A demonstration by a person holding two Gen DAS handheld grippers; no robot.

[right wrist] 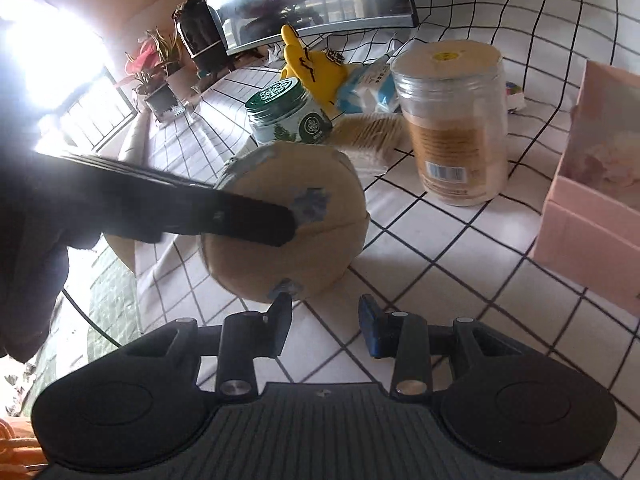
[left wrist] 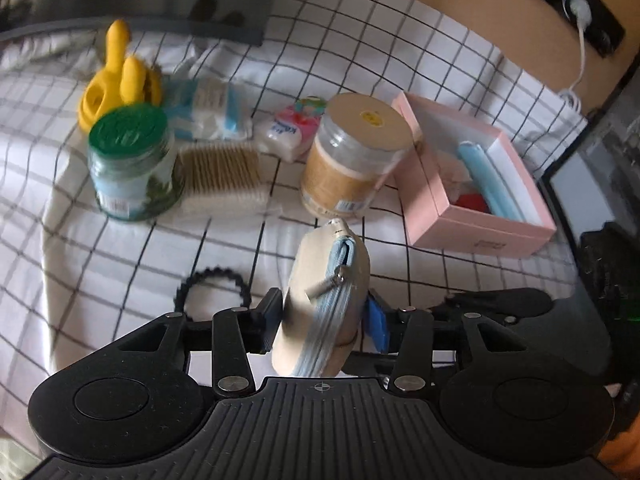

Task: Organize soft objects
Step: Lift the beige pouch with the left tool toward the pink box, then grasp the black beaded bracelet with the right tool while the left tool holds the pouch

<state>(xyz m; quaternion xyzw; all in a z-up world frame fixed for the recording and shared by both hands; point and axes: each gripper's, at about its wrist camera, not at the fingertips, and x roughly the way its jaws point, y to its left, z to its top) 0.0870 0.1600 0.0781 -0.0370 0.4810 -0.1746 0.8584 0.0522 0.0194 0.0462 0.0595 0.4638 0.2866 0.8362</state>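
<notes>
My left gripper (left wrist: 324,320) is shut on a beige pouch with a light blue zipper (left wrist: 332,280), held above the checked cloth. In the right wrist view the same pouch (right wrist: 280,240) shows as a round beige shape with a left finger (right wrist: 248,216) across it. My right gripper (right wrist: 324,324) is open and empty just below the pouch. A pink box (left wrist: 480,184) with blue and red soft items stands to the right; its wall also shows in the right wrist view (right wrist: 592,216).
On the checked cloth (left wrist: 120,264) stand a green-lidded jar (left wrist: 132,160) and a tan-lidded jar (left wrist: 356,152). Behind lie a pack of cotton swabs (left wrist: 224,176), a yellow hand-shaped toy (left wrist: 116,80), tissue packs (left wrist: 208,108) and a black hair tie (left wrist: 216,288).
</notes>
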